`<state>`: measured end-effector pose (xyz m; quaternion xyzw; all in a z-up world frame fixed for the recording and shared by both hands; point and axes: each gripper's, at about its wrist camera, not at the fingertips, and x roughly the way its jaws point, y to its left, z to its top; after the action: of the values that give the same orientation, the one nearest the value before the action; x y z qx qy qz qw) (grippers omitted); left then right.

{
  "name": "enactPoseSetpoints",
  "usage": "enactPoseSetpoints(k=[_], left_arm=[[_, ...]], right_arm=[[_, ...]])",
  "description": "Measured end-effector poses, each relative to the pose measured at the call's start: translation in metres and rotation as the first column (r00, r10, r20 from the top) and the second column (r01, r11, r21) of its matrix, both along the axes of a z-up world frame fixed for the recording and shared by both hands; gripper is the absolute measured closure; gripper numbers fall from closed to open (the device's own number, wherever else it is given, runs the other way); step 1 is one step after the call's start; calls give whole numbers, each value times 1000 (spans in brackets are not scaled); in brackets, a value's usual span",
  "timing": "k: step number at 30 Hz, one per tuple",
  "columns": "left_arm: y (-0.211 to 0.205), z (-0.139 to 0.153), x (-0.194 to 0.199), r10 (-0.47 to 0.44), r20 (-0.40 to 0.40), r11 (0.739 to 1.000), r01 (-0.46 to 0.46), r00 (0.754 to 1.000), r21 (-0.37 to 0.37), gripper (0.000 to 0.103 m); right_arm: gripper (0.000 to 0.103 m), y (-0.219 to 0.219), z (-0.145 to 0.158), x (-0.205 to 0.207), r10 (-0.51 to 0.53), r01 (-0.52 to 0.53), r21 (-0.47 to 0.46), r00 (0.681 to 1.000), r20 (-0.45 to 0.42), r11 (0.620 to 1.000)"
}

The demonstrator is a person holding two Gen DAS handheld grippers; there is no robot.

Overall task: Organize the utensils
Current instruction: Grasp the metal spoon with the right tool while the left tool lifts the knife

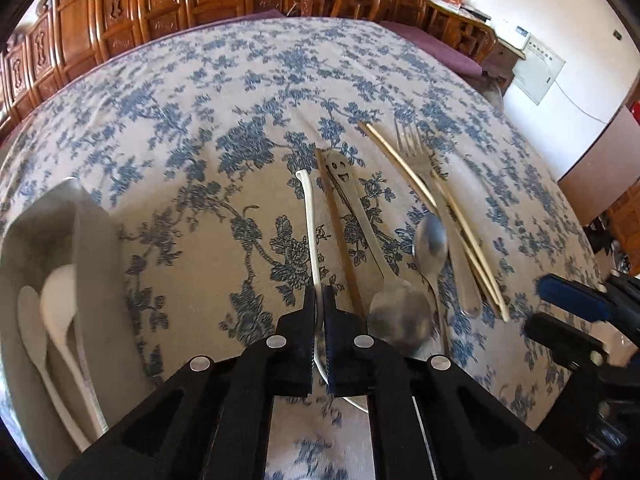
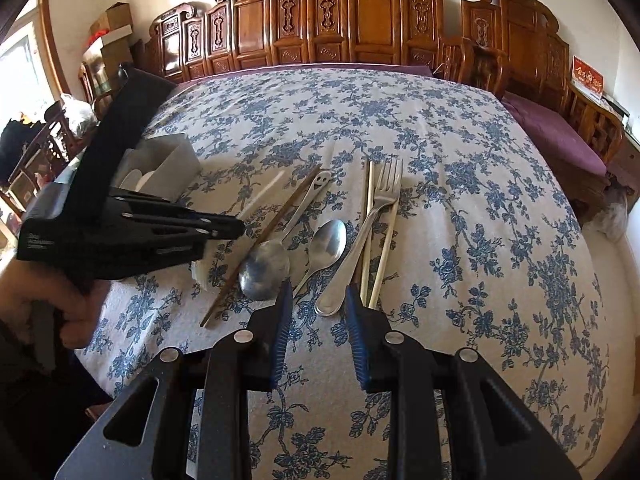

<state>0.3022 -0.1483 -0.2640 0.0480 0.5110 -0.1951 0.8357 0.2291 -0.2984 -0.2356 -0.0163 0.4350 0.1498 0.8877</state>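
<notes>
Fingers: left gripper clamps a white spoon by its handle; right gripper gapes, holding nothing.
Holder: grey box at nine o'clock, two white spoons inside.
Remaining: dark chopstick, smiley spoon, small spoon, fork, pale chopsticks toward three o'clock.
Risk: thin handle could pivot or slip, I'd judge, if swung quickly.
Views: only the right camera shows the person's hand.

Blue-floral cream tablecloth, silver fork, white spoon, grey organizer, black gripper w/ blue pads.
</notes>
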Motion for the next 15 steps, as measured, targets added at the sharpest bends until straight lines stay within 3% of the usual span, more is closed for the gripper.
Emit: enactPoseSetpoints(k=[8, 15], left_arm=[[20, 43, -37, -9, 89, 999, 13, 996, -49, 100], [35, 54, -49, 0, 130, 996, 11, 991, -90, 100]], right_arm=[[74, 16, -10, 19, -23, 25, 36, 999, -33, 999], [74, 24, -27, 45, -90, 89, -26, 994, -56, 996]])
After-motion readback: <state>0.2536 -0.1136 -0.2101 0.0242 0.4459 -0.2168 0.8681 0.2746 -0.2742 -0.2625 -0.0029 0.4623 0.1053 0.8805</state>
